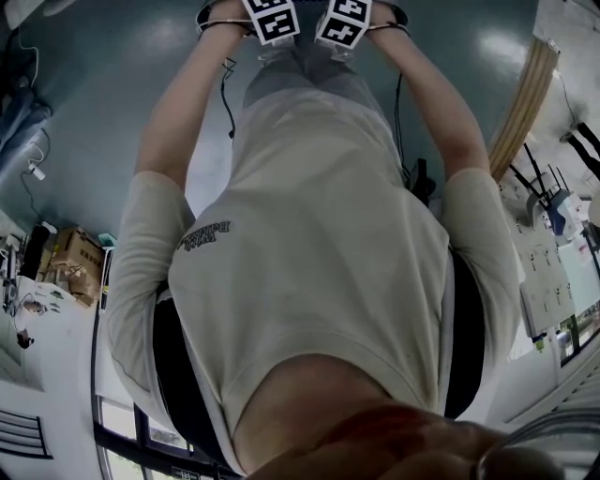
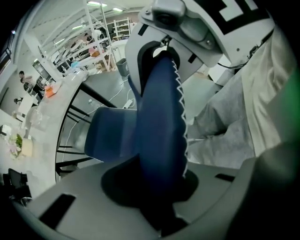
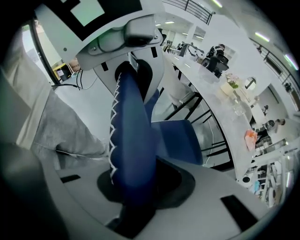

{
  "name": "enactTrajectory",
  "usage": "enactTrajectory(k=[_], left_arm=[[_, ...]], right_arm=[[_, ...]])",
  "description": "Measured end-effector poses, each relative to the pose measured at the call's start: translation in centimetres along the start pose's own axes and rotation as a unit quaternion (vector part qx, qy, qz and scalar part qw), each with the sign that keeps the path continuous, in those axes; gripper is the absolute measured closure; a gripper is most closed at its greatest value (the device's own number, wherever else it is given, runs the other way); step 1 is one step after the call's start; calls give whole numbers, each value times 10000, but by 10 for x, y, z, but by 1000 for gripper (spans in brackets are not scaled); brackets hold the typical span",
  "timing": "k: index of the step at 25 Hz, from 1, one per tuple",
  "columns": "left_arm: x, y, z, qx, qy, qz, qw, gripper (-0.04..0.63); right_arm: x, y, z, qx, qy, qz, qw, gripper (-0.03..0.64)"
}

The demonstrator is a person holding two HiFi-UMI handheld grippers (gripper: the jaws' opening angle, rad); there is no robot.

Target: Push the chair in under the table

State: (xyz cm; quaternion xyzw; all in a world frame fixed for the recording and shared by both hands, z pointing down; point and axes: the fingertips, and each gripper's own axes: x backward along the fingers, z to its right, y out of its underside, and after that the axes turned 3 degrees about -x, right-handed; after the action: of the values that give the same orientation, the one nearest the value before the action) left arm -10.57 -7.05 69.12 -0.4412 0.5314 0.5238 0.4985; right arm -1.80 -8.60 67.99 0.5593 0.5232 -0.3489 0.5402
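A blue chair fills both gripper views. Its backrest (image 2: pixel 159 126), edged with white zigzag stitching, runs straight into my left gripper (image 2: pixel 159 183), which is shut on it. The blue seat (image 2: pixel 110 133) lies beyond, towards a long white table (image 2: pixel 58 91) on black legs. My right gripper (image 3: pixel 133 187) is shut on the same backrest (image 3: pixel 131 136), with the seat (image 3: pixel 180 140) and the table (image 3: pixel 220 110) past it. Each view also shows the other gripper's white housing further along the backrest. In the head view only the two marker cubes (image 1: pixel 274 21) (image 1: pixel 343 22) show; the person's body hides the chair.
The person's grey trousers (image 2: pixel 225 126) stand close behind the chair. The table top carries an orange object (image 3: pixel 251 137), bottles and small items. Black cables (image 1: pixel 228 103) trail on the grey floor, and cardboard boxes (image 1: pixel 75 262) sit at the head view's left. People stand in the distance.
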Motion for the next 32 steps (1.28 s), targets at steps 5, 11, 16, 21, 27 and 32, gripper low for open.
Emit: enactTrajectory(k=[5,11,16,21,27,32], left_arm=[[-1,-6,-29,-4,-35,-5,10000,511],[-4,-21,-72,145,-140,23,9998,511],[-8,-26,-132,217,-238,-1,9995,512],[-8,-28,-183,331,-257,-15,9991,513],[-9,-27,-213,451,-236,9,9987,512],[-9,-31,-225,511,-268,31,9983,512]], right_arm=[[-4,0,30,-21,69,8,10000,518],[-10,4,77,-16,179,118,9998,514],[-23,-1,132,-5,238,199,9995,517],[-30,-9,179,96,174,244,9995,520],[-37,-16,208,179,115,258,9994,518],[-38,-15,221,207,103,245,9994,517]])
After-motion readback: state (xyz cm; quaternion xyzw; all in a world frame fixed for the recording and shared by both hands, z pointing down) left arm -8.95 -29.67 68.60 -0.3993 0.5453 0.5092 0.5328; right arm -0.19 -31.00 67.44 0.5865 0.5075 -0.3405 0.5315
